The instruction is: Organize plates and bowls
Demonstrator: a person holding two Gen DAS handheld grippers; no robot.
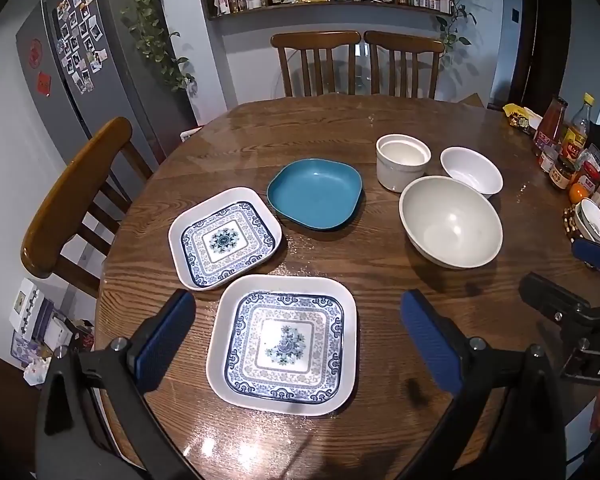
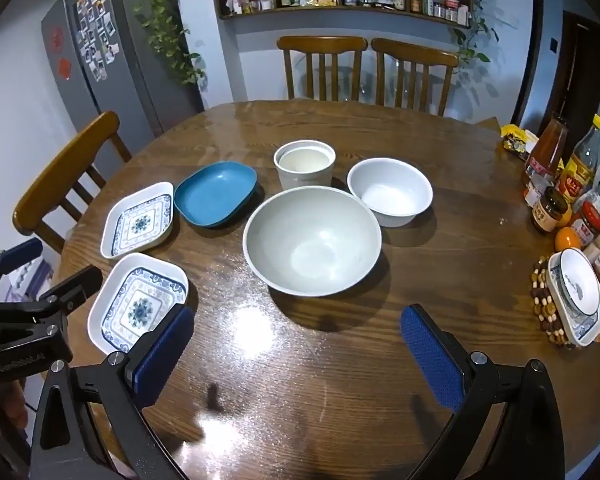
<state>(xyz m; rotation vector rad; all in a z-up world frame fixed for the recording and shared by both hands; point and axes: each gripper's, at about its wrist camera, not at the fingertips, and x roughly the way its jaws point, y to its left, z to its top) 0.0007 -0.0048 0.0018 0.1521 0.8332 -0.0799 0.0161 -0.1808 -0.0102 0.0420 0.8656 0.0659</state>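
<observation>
On the round wooden table (image 1: 340,128) lie two square blue-patterned white plates: a near plate (image 1: 284,340) (image 2: 138,304) and a far plate (image 1: 225,238) (image 2: 138,220). Behind them sits a teal square dish (image 1: 315,194) (image 2: 216,193). To the right stand a large grey bowl (image 1: 451,222) (image 2: 312,240), a small white bowl (image 1: 471,170) (image 2: 390,192) and a white straight-sided cup (image 1: 403,162) (image 2: 305,167). My left gripper (image 1: 296,340) hangs open above the near plate, touching nothing. My right gripper (image 2: 298,352) stands open over bare table in front of the large bowl.
Bottles, jars and oranges (image 2: 568,200) crowd the table's right edge, with a patterned bowl stack on a beaded trivet (image 2: 578,292). Wooden chairs stand at the far side (image 1: 356,64) and at the left (image 1: 72,196). A grey fridge (image 1: 80,60) is at the left.
</observation>
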